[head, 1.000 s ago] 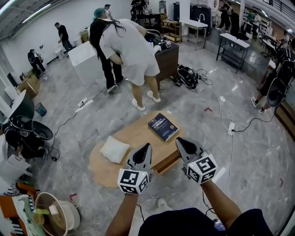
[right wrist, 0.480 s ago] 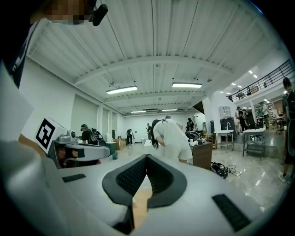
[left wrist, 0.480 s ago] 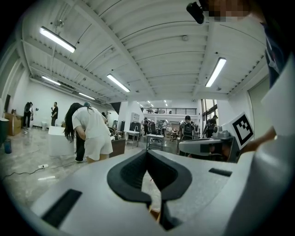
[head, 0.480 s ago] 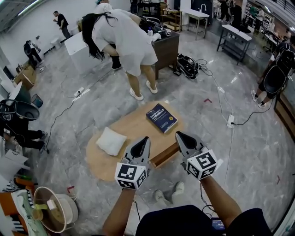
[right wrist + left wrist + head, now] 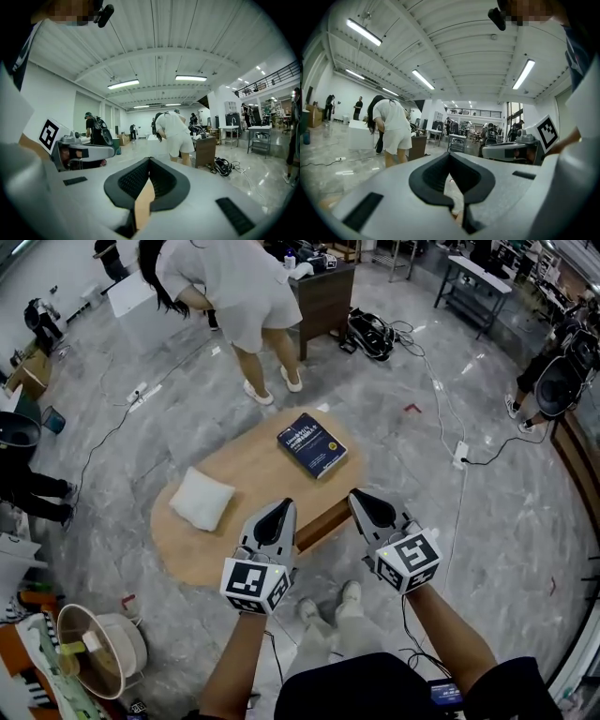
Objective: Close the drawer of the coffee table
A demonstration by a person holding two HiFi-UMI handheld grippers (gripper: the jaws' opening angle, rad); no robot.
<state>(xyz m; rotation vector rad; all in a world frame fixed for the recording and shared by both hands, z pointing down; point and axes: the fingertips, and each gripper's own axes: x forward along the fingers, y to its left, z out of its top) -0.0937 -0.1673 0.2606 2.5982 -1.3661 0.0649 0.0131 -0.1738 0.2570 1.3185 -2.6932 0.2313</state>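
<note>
An oval wooden coffee table (image 5: 234, 540) stands on the marble floor in the head view. Its drawer (image 5: 324, 521) sticks out a little from the near side, showing a dark brown front. A blue book (image 5: 311, 444) and a white pillow (image 5: 201, 499) lie on the top. My left gripper (image 5: 280, 510) hovers over the near edge, just left of the drawer, and is shut on nothing. My right gripper (image 5: 360, 502) is shut too and hangs just right of the drawer. In both gripper views, left gripper (image 5: 450, 157) and right gripper (image 5: 150, 160), the jaws point out across the room.
A person in white (image 5: 230, 287) bends beside a dark desk (image 5: 323, 292) beyond the table. Cables and a power strip (image 5: 459, 454) lie on the floor to the right. A round basket (image 5: 98, 652) stands at the lower left. My own shoes (image 5: 349, 594) are just below the drawer.
The head view has tilted further down, so the table and book sit higher in it. Both grippers have come closer to the drawer and stay shut.
</note>
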